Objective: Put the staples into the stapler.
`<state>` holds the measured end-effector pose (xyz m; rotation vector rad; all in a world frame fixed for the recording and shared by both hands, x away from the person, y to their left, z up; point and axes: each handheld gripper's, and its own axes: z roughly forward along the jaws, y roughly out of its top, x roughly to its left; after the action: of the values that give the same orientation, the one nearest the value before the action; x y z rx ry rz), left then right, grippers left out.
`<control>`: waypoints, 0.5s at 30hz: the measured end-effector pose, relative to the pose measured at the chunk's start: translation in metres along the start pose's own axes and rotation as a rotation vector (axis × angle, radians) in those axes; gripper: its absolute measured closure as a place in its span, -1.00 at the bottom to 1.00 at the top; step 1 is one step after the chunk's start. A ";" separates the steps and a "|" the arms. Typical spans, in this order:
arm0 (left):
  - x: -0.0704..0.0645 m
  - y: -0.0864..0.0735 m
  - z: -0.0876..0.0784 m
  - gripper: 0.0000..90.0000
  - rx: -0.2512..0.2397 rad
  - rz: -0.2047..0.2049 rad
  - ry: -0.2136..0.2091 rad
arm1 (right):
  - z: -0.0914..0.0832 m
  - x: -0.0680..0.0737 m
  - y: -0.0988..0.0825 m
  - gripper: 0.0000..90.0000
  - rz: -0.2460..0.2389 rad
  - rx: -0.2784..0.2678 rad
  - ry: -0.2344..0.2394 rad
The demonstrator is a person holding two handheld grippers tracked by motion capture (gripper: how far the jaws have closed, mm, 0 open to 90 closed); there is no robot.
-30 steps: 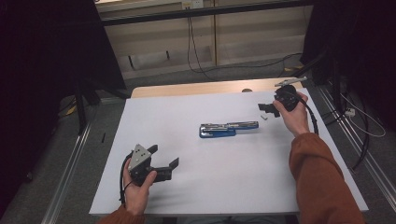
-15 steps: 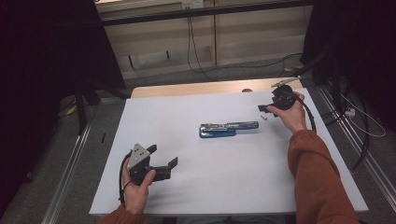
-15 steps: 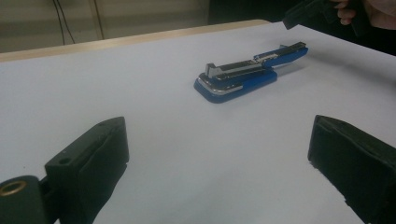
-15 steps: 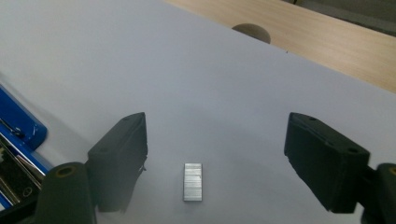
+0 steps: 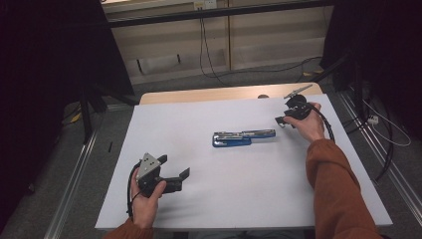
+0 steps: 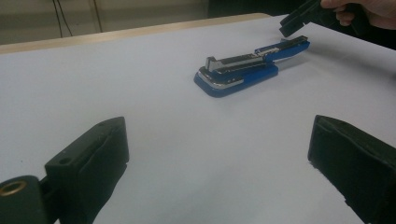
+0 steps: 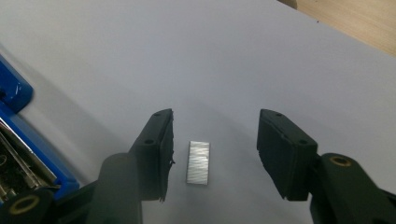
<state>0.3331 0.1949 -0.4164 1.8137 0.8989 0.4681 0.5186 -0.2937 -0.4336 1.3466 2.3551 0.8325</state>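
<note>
Staple strip (image 7: 198, 162) between right gripper (image 7: 214, 154) jaws

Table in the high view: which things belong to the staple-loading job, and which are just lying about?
In the job:
- strip of staples, lying between the open jaws of the right hand-held gripper, which have just been closing
- blue stapler, opened out flat
- left hand-held gripper, open, apart from the stapler

Lying about:
- cables on the floor
- white table cover
</note>
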 end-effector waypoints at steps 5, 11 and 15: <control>0.000 0.000 0.001 -0.88 0.006 0.001 -0.006 | 0.001 0.000 -0.001 0.25 0.009 0.051 0.003; 0.000 0.000 0.001 -0.88 0.003 -0.008 -0.003 | 0.003 -0.003 -0.004 0.25 0.014 0.084 0.002; 0.000 0.000 0.001 -0.88 0.012 0.006 -0.009 | 0.002 -0.001 -0.003 0.34 -0.004 0.090 0.008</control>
<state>0.3343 0.1944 -0.4169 1.8292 0.8916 0.4587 0.5187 -0.2949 -0.4370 1.3753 2.4274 0.7397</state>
